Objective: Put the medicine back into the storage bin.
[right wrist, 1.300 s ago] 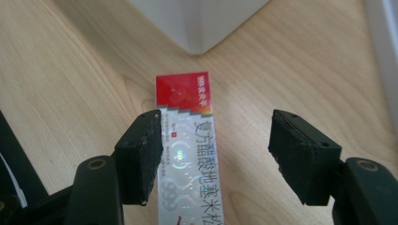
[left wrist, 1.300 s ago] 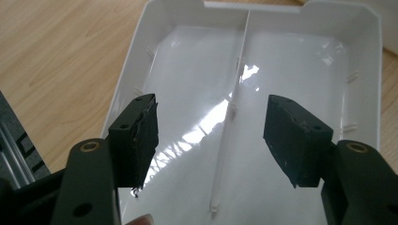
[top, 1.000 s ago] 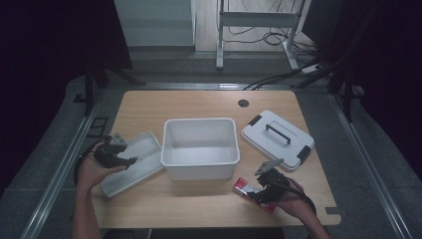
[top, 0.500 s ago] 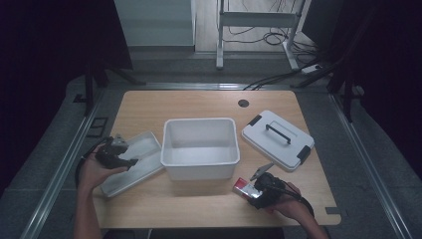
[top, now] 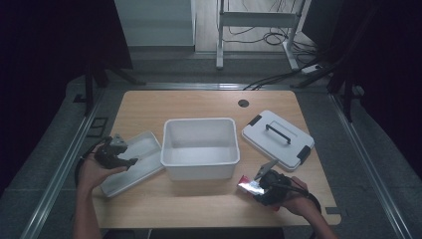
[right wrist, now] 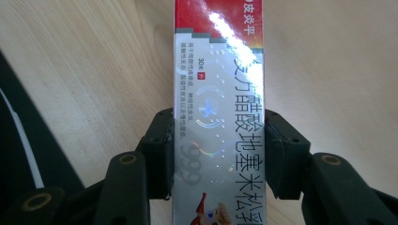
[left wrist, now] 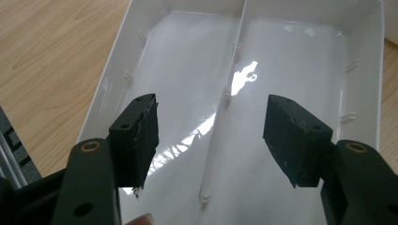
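1. We look down into a dim room: a grey floor surrounds the table, dark panels stand at 9 and 3 o'clock, and a white metal frame with loose cables sits at 12 o'clock.
2. The wooden table has a pale grain, rounded corners and a small round cable hole toward 1 o'clock.
3. At its centre stands a white plastic bin, open at the top.
4. At 3 o'clock of the bin lies its white lid, flat on the wood, with a dark handle and dark clips.
5. At 9 o'clock of the bin lies a shallow white divided tray, its middle rib running lengthwise in the left gripper view.
6. At 5 o'clock of the bin, near the table's front edge, we find the glossy red and silver medicine carton, lying on the wood.
7. The right gripper has just been closing its jaws; in the right gripper view the pads sit against both long sides of the carton, holding it.
8. The left gripper hangs over the tray with its jaws wide apart and nothing between them.
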The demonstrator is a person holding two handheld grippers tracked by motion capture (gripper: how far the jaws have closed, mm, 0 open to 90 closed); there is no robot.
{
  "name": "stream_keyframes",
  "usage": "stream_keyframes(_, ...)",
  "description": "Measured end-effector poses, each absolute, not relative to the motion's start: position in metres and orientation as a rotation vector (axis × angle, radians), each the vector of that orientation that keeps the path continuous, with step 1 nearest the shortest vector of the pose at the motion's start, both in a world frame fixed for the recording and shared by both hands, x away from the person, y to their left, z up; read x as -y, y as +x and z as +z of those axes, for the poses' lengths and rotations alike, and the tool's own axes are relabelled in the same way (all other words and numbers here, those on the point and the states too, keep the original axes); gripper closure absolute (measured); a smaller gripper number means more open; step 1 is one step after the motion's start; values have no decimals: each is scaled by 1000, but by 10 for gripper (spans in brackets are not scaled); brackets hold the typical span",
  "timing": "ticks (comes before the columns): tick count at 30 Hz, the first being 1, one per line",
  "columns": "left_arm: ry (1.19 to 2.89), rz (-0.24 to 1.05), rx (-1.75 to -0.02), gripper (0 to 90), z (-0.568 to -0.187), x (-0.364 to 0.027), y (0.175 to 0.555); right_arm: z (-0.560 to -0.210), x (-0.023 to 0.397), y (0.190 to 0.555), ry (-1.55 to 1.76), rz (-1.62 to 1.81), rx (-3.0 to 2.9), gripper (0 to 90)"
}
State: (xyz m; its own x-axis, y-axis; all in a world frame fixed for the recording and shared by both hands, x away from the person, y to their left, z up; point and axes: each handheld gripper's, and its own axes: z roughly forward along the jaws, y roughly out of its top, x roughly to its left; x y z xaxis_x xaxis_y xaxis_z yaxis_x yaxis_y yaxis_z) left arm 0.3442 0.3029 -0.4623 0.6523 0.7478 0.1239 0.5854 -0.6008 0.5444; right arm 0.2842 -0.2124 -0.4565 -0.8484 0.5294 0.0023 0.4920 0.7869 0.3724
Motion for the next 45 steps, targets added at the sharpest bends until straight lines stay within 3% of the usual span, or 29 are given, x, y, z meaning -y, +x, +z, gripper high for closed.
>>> stream_keyframes(5, 2409, 469, -1043, 361, -462, -303, 344, -401, 227, 290, 767, 663, -2794, 512)
stream_keyframes(14, 2412, 470, -1039, 362, -463, -302, 344, -341, 224, 322, 668, 760, -2714, 513)
stream_keyframes(30, 2424, 456, -1031, 362, -465, -301, 346, -319, 165, 382, 533, 780, -2751, 513)
stream_keyframes(45, 2414, 430, -1005, 362, -465, -298, 346, -331, 138, 410, 391, 763, -2815, 512)
